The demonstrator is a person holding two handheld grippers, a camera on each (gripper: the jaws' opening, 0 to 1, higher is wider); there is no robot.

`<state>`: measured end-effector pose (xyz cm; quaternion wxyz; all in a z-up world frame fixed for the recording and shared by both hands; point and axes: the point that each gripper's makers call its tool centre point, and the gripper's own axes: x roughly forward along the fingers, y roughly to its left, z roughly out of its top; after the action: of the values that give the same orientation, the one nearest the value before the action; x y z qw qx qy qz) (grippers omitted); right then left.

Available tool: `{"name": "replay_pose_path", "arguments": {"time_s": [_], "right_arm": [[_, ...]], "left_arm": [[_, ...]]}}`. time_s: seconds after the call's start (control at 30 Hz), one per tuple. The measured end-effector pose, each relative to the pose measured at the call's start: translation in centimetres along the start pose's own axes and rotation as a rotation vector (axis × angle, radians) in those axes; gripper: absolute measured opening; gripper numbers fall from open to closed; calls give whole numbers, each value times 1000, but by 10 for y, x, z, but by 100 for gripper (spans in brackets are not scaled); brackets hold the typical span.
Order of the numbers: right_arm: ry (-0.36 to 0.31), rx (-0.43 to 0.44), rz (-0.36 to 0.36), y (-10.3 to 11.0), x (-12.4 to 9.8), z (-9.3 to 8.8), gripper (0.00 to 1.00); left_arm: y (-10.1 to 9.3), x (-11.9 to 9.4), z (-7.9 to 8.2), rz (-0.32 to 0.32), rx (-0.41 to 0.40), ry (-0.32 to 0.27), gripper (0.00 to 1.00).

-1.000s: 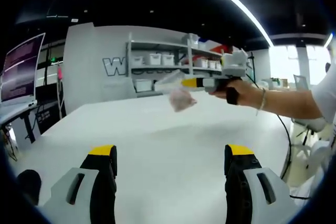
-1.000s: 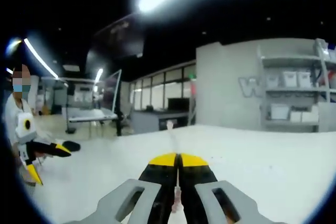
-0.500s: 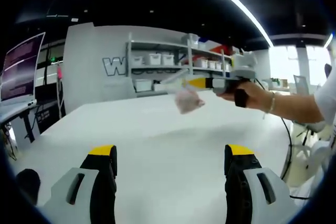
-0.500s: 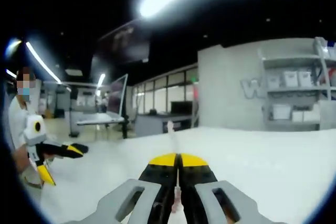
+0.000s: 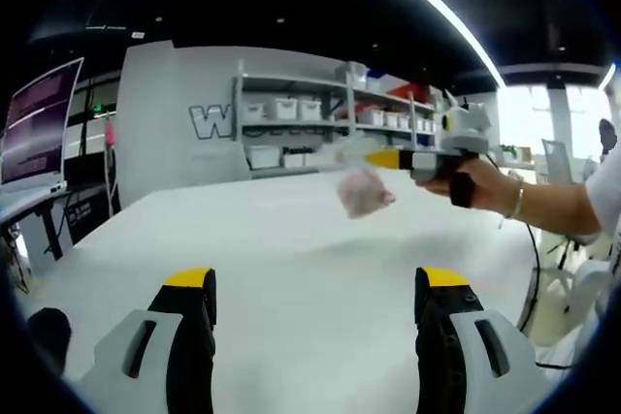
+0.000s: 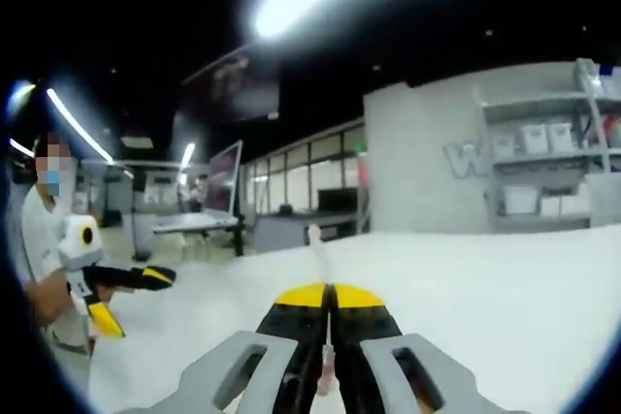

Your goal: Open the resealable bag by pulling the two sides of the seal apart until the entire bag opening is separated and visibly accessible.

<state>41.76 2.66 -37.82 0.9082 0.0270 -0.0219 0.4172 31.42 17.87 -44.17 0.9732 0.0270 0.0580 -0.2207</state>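
A small clear resealable bag [image 5: 364, 193] with pinkish contents hangs in the air over the white table [image 5: 291, 239]. My right gripper [image 5: 380, 158], held in a hand, is shut on the bag's top edge. In the right gripper view the black-and-yellow jaws of the right gripper [image 6: 327, 300] are pressed together, and a thin strip of the bag [image 6: 314, 238] sticks out beyond them. My left gripper [image 5: 315, 286] stands open low over the table, well short of the bag, with nothing between its jaws. In the right gripper view the left gripper [image 6: 131, 298] appears at far left with its jaws spread.
Shelves with white bins [image 5: 291, 109] line the far wall. A monitor [image 5: 39, 123] stands on a desk at left. The person's forearm [image 5: 553, 203] reaches in from the right, and the person [image 6: 44, 239] stands at the table's edge. A cable [image 5: 532, 269] hangs past the right table edge.
The right gripper has carried the hanging bag to the right in the left gripper view. The left gripper has stayed open and still.
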Motion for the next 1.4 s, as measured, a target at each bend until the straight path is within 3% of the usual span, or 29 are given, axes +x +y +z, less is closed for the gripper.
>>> {"name": "replay_pose_path", "arguments": {"time_s": [0.2, 0.77, 1.4], "right_arm": [[-15, 10, 5, 2, -7, 2, 0], [-46, 51, 39, 31, -38, 4, 0], [-45, 79, 55, 51, -72, -6, 0]], "left_arm": [[-1, 0, 0, -1, 0, 1, 83], [-6, 2, -3, -13, 3, 8, 82], [-11, 3, -5, -27, 3, 21, 79]]}}
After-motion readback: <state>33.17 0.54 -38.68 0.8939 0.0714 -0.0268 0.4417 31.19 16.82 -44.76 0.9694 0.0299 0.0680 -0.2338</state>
